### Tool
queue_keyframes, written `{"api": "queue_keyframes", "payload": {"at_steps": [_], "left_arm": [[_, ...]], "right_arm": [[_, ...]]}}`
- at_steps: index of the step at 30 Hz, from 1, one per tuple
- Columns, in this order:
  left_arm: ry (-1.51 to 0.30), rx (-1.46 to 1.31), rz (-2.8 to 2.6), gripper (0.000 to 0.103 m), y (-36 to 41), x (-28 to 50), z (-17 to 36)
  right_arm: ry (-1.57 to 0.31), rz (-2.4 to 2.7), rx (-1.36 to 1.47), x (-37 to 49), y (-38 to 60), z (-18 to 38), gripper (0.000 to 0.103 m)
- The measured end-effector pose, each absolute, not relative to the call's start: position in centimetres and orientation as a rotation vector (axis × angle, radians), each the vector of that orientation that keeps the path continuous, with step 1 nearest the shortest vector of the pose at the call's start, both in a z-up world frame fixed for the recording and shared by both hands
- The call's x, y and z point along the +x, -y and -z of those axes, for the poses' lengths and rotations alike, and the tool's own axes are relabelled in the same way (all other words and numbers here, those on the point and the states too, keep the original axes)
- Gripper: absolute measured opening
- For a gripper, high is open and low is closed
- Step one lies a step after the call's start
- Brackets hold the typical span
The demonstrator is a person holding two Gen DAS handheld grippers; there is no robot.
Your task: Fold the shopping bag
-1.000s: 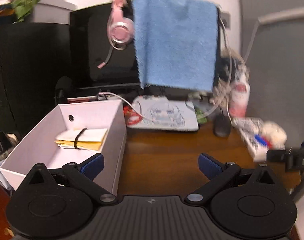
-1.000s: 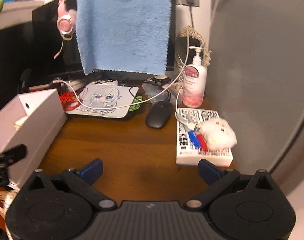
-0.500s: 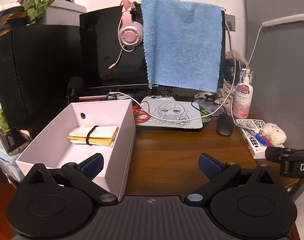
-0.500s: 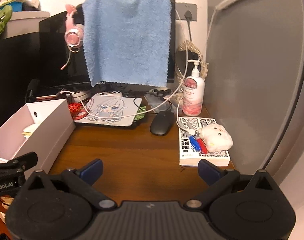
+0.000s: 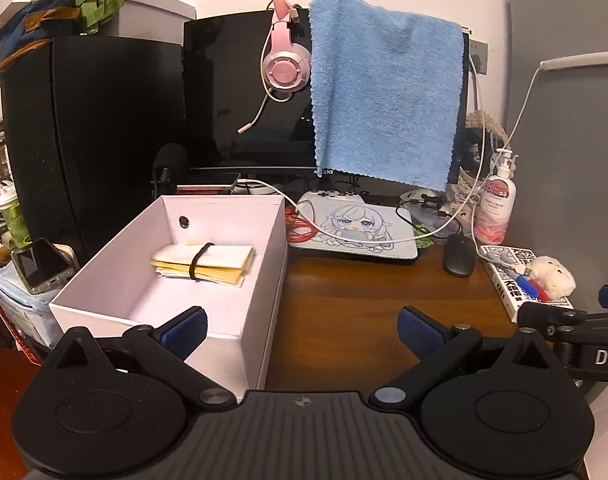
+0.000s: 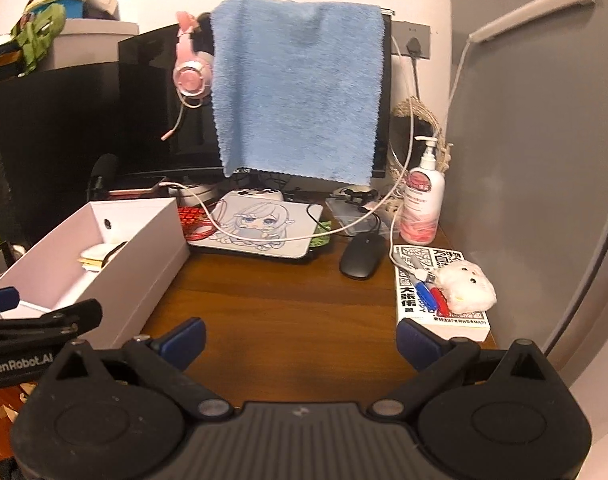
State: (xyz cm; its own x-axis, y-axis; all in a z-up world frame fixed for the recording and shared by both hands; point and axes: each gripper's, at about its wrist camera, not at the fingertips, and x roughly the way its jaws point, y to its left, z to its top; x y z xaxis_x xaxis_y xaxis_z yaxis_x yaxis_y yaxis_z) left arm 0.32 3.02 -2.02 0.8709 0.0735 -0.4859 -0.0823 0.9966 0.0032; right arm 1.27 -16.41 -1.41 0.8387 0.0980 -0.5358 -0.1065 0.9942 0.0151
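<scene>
Grippers first: the left gripper (image 5: pixel 302 325) is spread wide with nothing between its blue-padded fingers, hovering above the near edge of the wooden desk (image 5: pixel 343 300) and the near right corner of the white box (image 5: pixel 264 280). The right gripper (image 6: pixel 300 334) is likewise wide apart and empty, above bare desk surface, with its right fingertip at the near edge of the book (image 6: pixel 443 304).

Folded yellow-and-white bundle (image 5: pixel 204 260), bound by a black band, lies on the floor of the white box toward its far end; it cannot be confirmed from either view that this is the shopping bag. In the right wrist view only a corner of the bundle shows over the box wall.

Other items noted:
- Monitor (image 5: pixel 244 100) at the back of the desk, with a blue towel (image 5: pixel 383 96) draped over its right part and a pink headset (image 5: pixel 284 68) hung beside the towel.
- Mouse pad (image 5: pixel 355 226) with a cartoon figure, lying below the monitor, a white cable crossing it.
- Black mouse (image 6: pixel 361 262) just right of the pad.
- Pump bottle (image 6: pixel 421 204) behind the book.
- White plush toy (image 6: pixel 465 288) and pens resting on the book.
- Phone (image 5: pixel 40 266) lying left of the box.
</scene>
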Motion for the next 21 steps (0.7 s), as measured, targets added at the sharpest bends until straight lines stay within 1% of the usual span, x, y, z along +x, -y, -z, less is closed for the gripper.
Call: {"api": "queue_keyframes", "payload": {"at_steps": [21], "left_arm": [[-0.505, -0.018, -0.089, 0.102, -3.3, -0.06, 1.68]], "right_arm": [[-0.559, -0.135, -0.016, 0.99, 15.3, 1.28, 0.102]]}}
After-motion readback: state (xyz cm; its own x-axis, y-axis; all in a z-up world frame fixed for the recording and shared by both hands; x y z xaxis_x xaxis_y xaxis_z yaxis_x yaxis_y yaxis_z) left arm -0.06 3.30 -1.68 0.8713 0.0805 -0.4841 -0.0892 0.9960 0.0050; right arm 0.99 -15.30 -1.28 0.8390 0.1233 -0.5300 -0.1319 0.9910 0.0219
